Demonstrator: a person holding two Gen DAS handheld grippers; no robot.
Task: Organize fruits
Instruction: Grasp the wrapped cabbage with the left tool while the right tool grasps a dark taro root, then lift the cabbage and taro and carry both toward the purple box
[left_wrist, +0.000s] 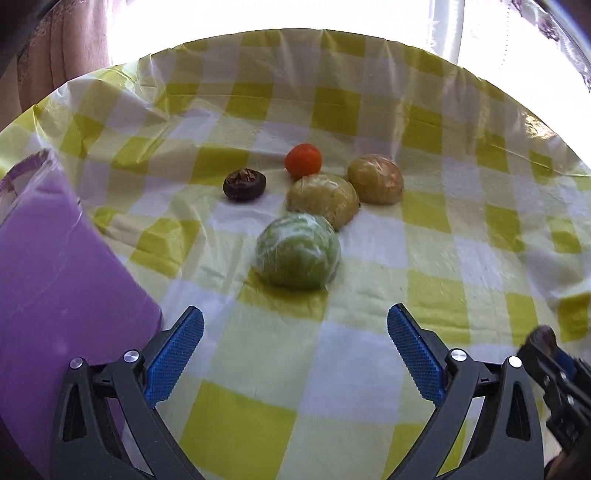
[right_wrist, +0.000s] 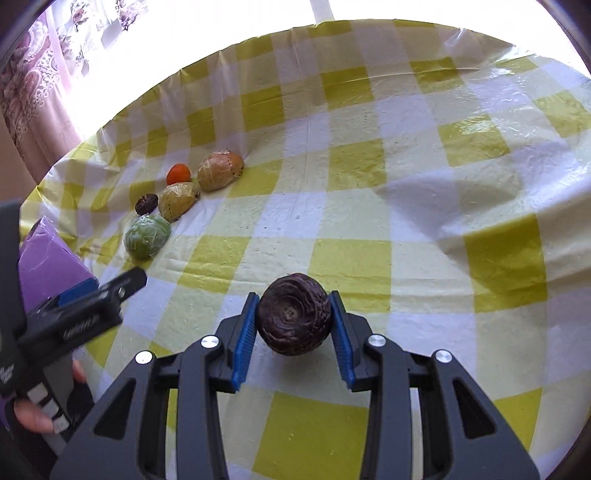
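Yellow-and-white checked plastic cloth (right_wrist: 369, 229) covers the table, with bright window light and a patterned curtain behind it.

On that cloth the right gripper (right_wrist: 293, 317) holds a dark, wrinkled purple fruit (right_wrist: 293, 314) between its blue pads (right_wrist: 245, 332), both touching the fruit's sides; its jaws are narrowed onto it. Whether the fruit rests on the cloth or hangs just above it I cannot tell.

From the right wrist view, the other fruits sit in a loose cluster toward 10 o'clock, well apart from the held one: a green wrapped fruit (left_wrist: 297, 251) nearest, two yellowish wrapped fruits (left_wrist: 323, 199) (left_wrist: 375, 179) touching or nearly touching behind it, a small orange fruit (left_wrist: 303, 159) at the far side, and a small dark brown fruit (left_wrist: 244, 184) at 9 o'clock of the yellowish pair.

Empty and spread wide, the left gripper (left_wrist: 295, 347) points at the green fruit from the near side. A purple box (left_wrist: 55, 258) lies at its 9 o'clock.

By my judgement the sorting is well along: five fruits are gathered and the purple one seems the last outlier, left to be carried over and set beside the group.
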